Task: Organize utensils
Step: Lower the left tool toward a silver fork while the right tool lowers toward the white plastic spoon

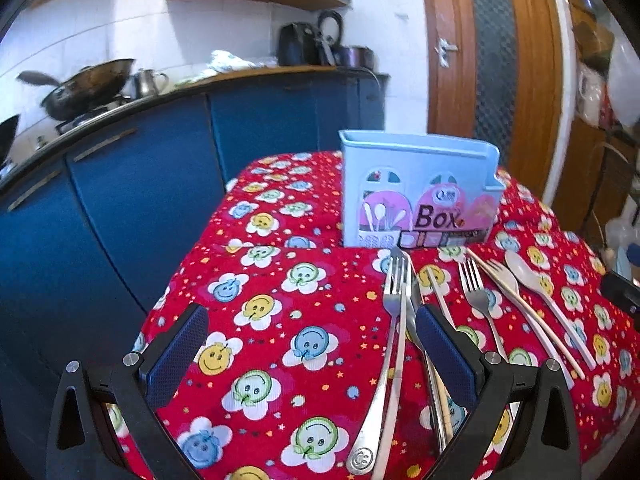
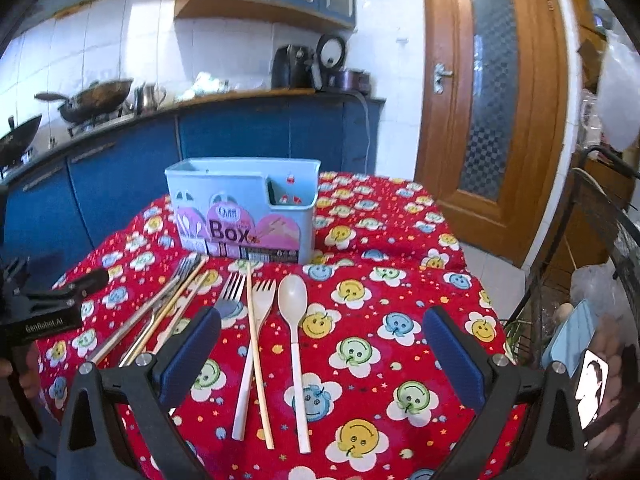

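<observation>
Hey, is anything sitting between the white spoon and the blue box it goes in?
Nothing visible does. The white spoon lies flat on the tablecloth in front of the blue box, with only bare cloth between them. The right gripper is open above its handle.

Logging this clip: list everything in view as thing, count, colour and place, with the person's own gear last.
Plastic utensil box: 1, pale blue, pink "Box" label, at the far side of the table.
Smiley-flower tablecloth: 1, red, covering the table.
Plastic spoon: 1, cream, rightmost of the row.
Plastic fork: 1, cream, left of the spoon.
Metal forks: at least 2, silver, left part of the row.
Chopsticks: several, beige; one crosses the plastic fork.
Wok: 1, dark, on the stove.
Wooden door: 1, brown, right.
Left claw: open, over the cloth.
Right claw: open, over the plastic utensils.
</observation>
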The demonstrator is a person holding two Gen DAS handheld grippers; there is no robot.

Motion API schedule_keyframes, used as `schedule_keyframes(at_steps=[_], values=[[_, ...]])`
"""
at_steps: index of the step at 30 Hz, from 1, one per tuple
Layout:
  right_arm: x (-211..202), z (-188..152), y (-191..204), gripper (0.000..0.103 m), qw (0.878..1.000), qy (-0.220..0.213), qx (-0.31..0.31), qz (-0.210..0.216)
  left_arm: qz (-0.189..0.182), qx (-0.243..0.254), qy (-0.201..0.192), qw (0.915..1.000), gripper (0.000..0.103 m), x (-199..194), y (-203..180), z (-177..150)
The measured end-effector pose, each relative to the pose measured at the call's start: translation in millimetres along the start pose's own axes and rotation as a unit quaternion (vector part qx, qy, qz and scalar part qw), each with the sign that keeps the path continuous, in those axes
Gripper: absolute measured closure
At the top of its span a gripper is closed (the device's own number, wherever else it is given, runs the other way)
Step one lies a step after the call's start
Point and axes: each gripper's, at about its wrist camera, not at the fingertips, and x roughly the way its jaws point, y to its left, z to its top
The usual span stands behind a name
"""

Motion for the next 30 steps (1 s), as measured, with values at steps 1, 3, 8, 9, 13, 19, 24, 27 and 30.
schedule_keyframes(at_steps=[1,3,8,9,13,19,24,27,30], values=[[3.1,2.9,0.1,0.000,1.000,0.013,-0.005,0.003,-0.006,0.009,0.011,0.9999,0.001,2.0,-0.5,2.2],[9.7,5.9,0.6,0.003,0.999,0.036,-0.014,0.009,-0.018,0.025,0.033,0.9990,0.003,5.5,-2.1,5.8],[29.3,14.4,0.6,0.021,0.994,0.100,-0.030,0.026,-0.044,0.071,0.081,0.9932,0.010,17.8,-9.8,13.6],[34.0,15.4,0.4,0.024,0.993,0.114,-0.034,0.028,-0.046,0.076,0.089,0.9921,0.010,19.9,-10.5,14.1],[50.9,15.9,-1.7,0.041,0.985,0.163,-0.040,0.040,-0.058,0.099,0.136,0.9841,0.015,33.7,-14.1,14.3],[64.0,15.0,-2.4,0.049,0.974,0.215,-0.053,0.053,-0.063,0.090,0.184,0.9767,0.021,52.6,-7.1,15.4],[69.3,14.7,-5.0,0.051,0.971,0.228,-0.056,0.053,-0.083,0.097,0.203,0.9709,0.021,63.8,-8.0,12.8],[73.8,14.7,-7.0,0.051,0.969,0.236,-0.051,0.056,-0.082,0.100,0.203,0.9706,0.021,66.6,-8.2,12.3],[75.2,14.5,-6.5,0.051,0.968,0.240,-0.050,0.060,-0.082,0.097,0.198,0.9719,0.021,66.2,-4.5,15.5]])
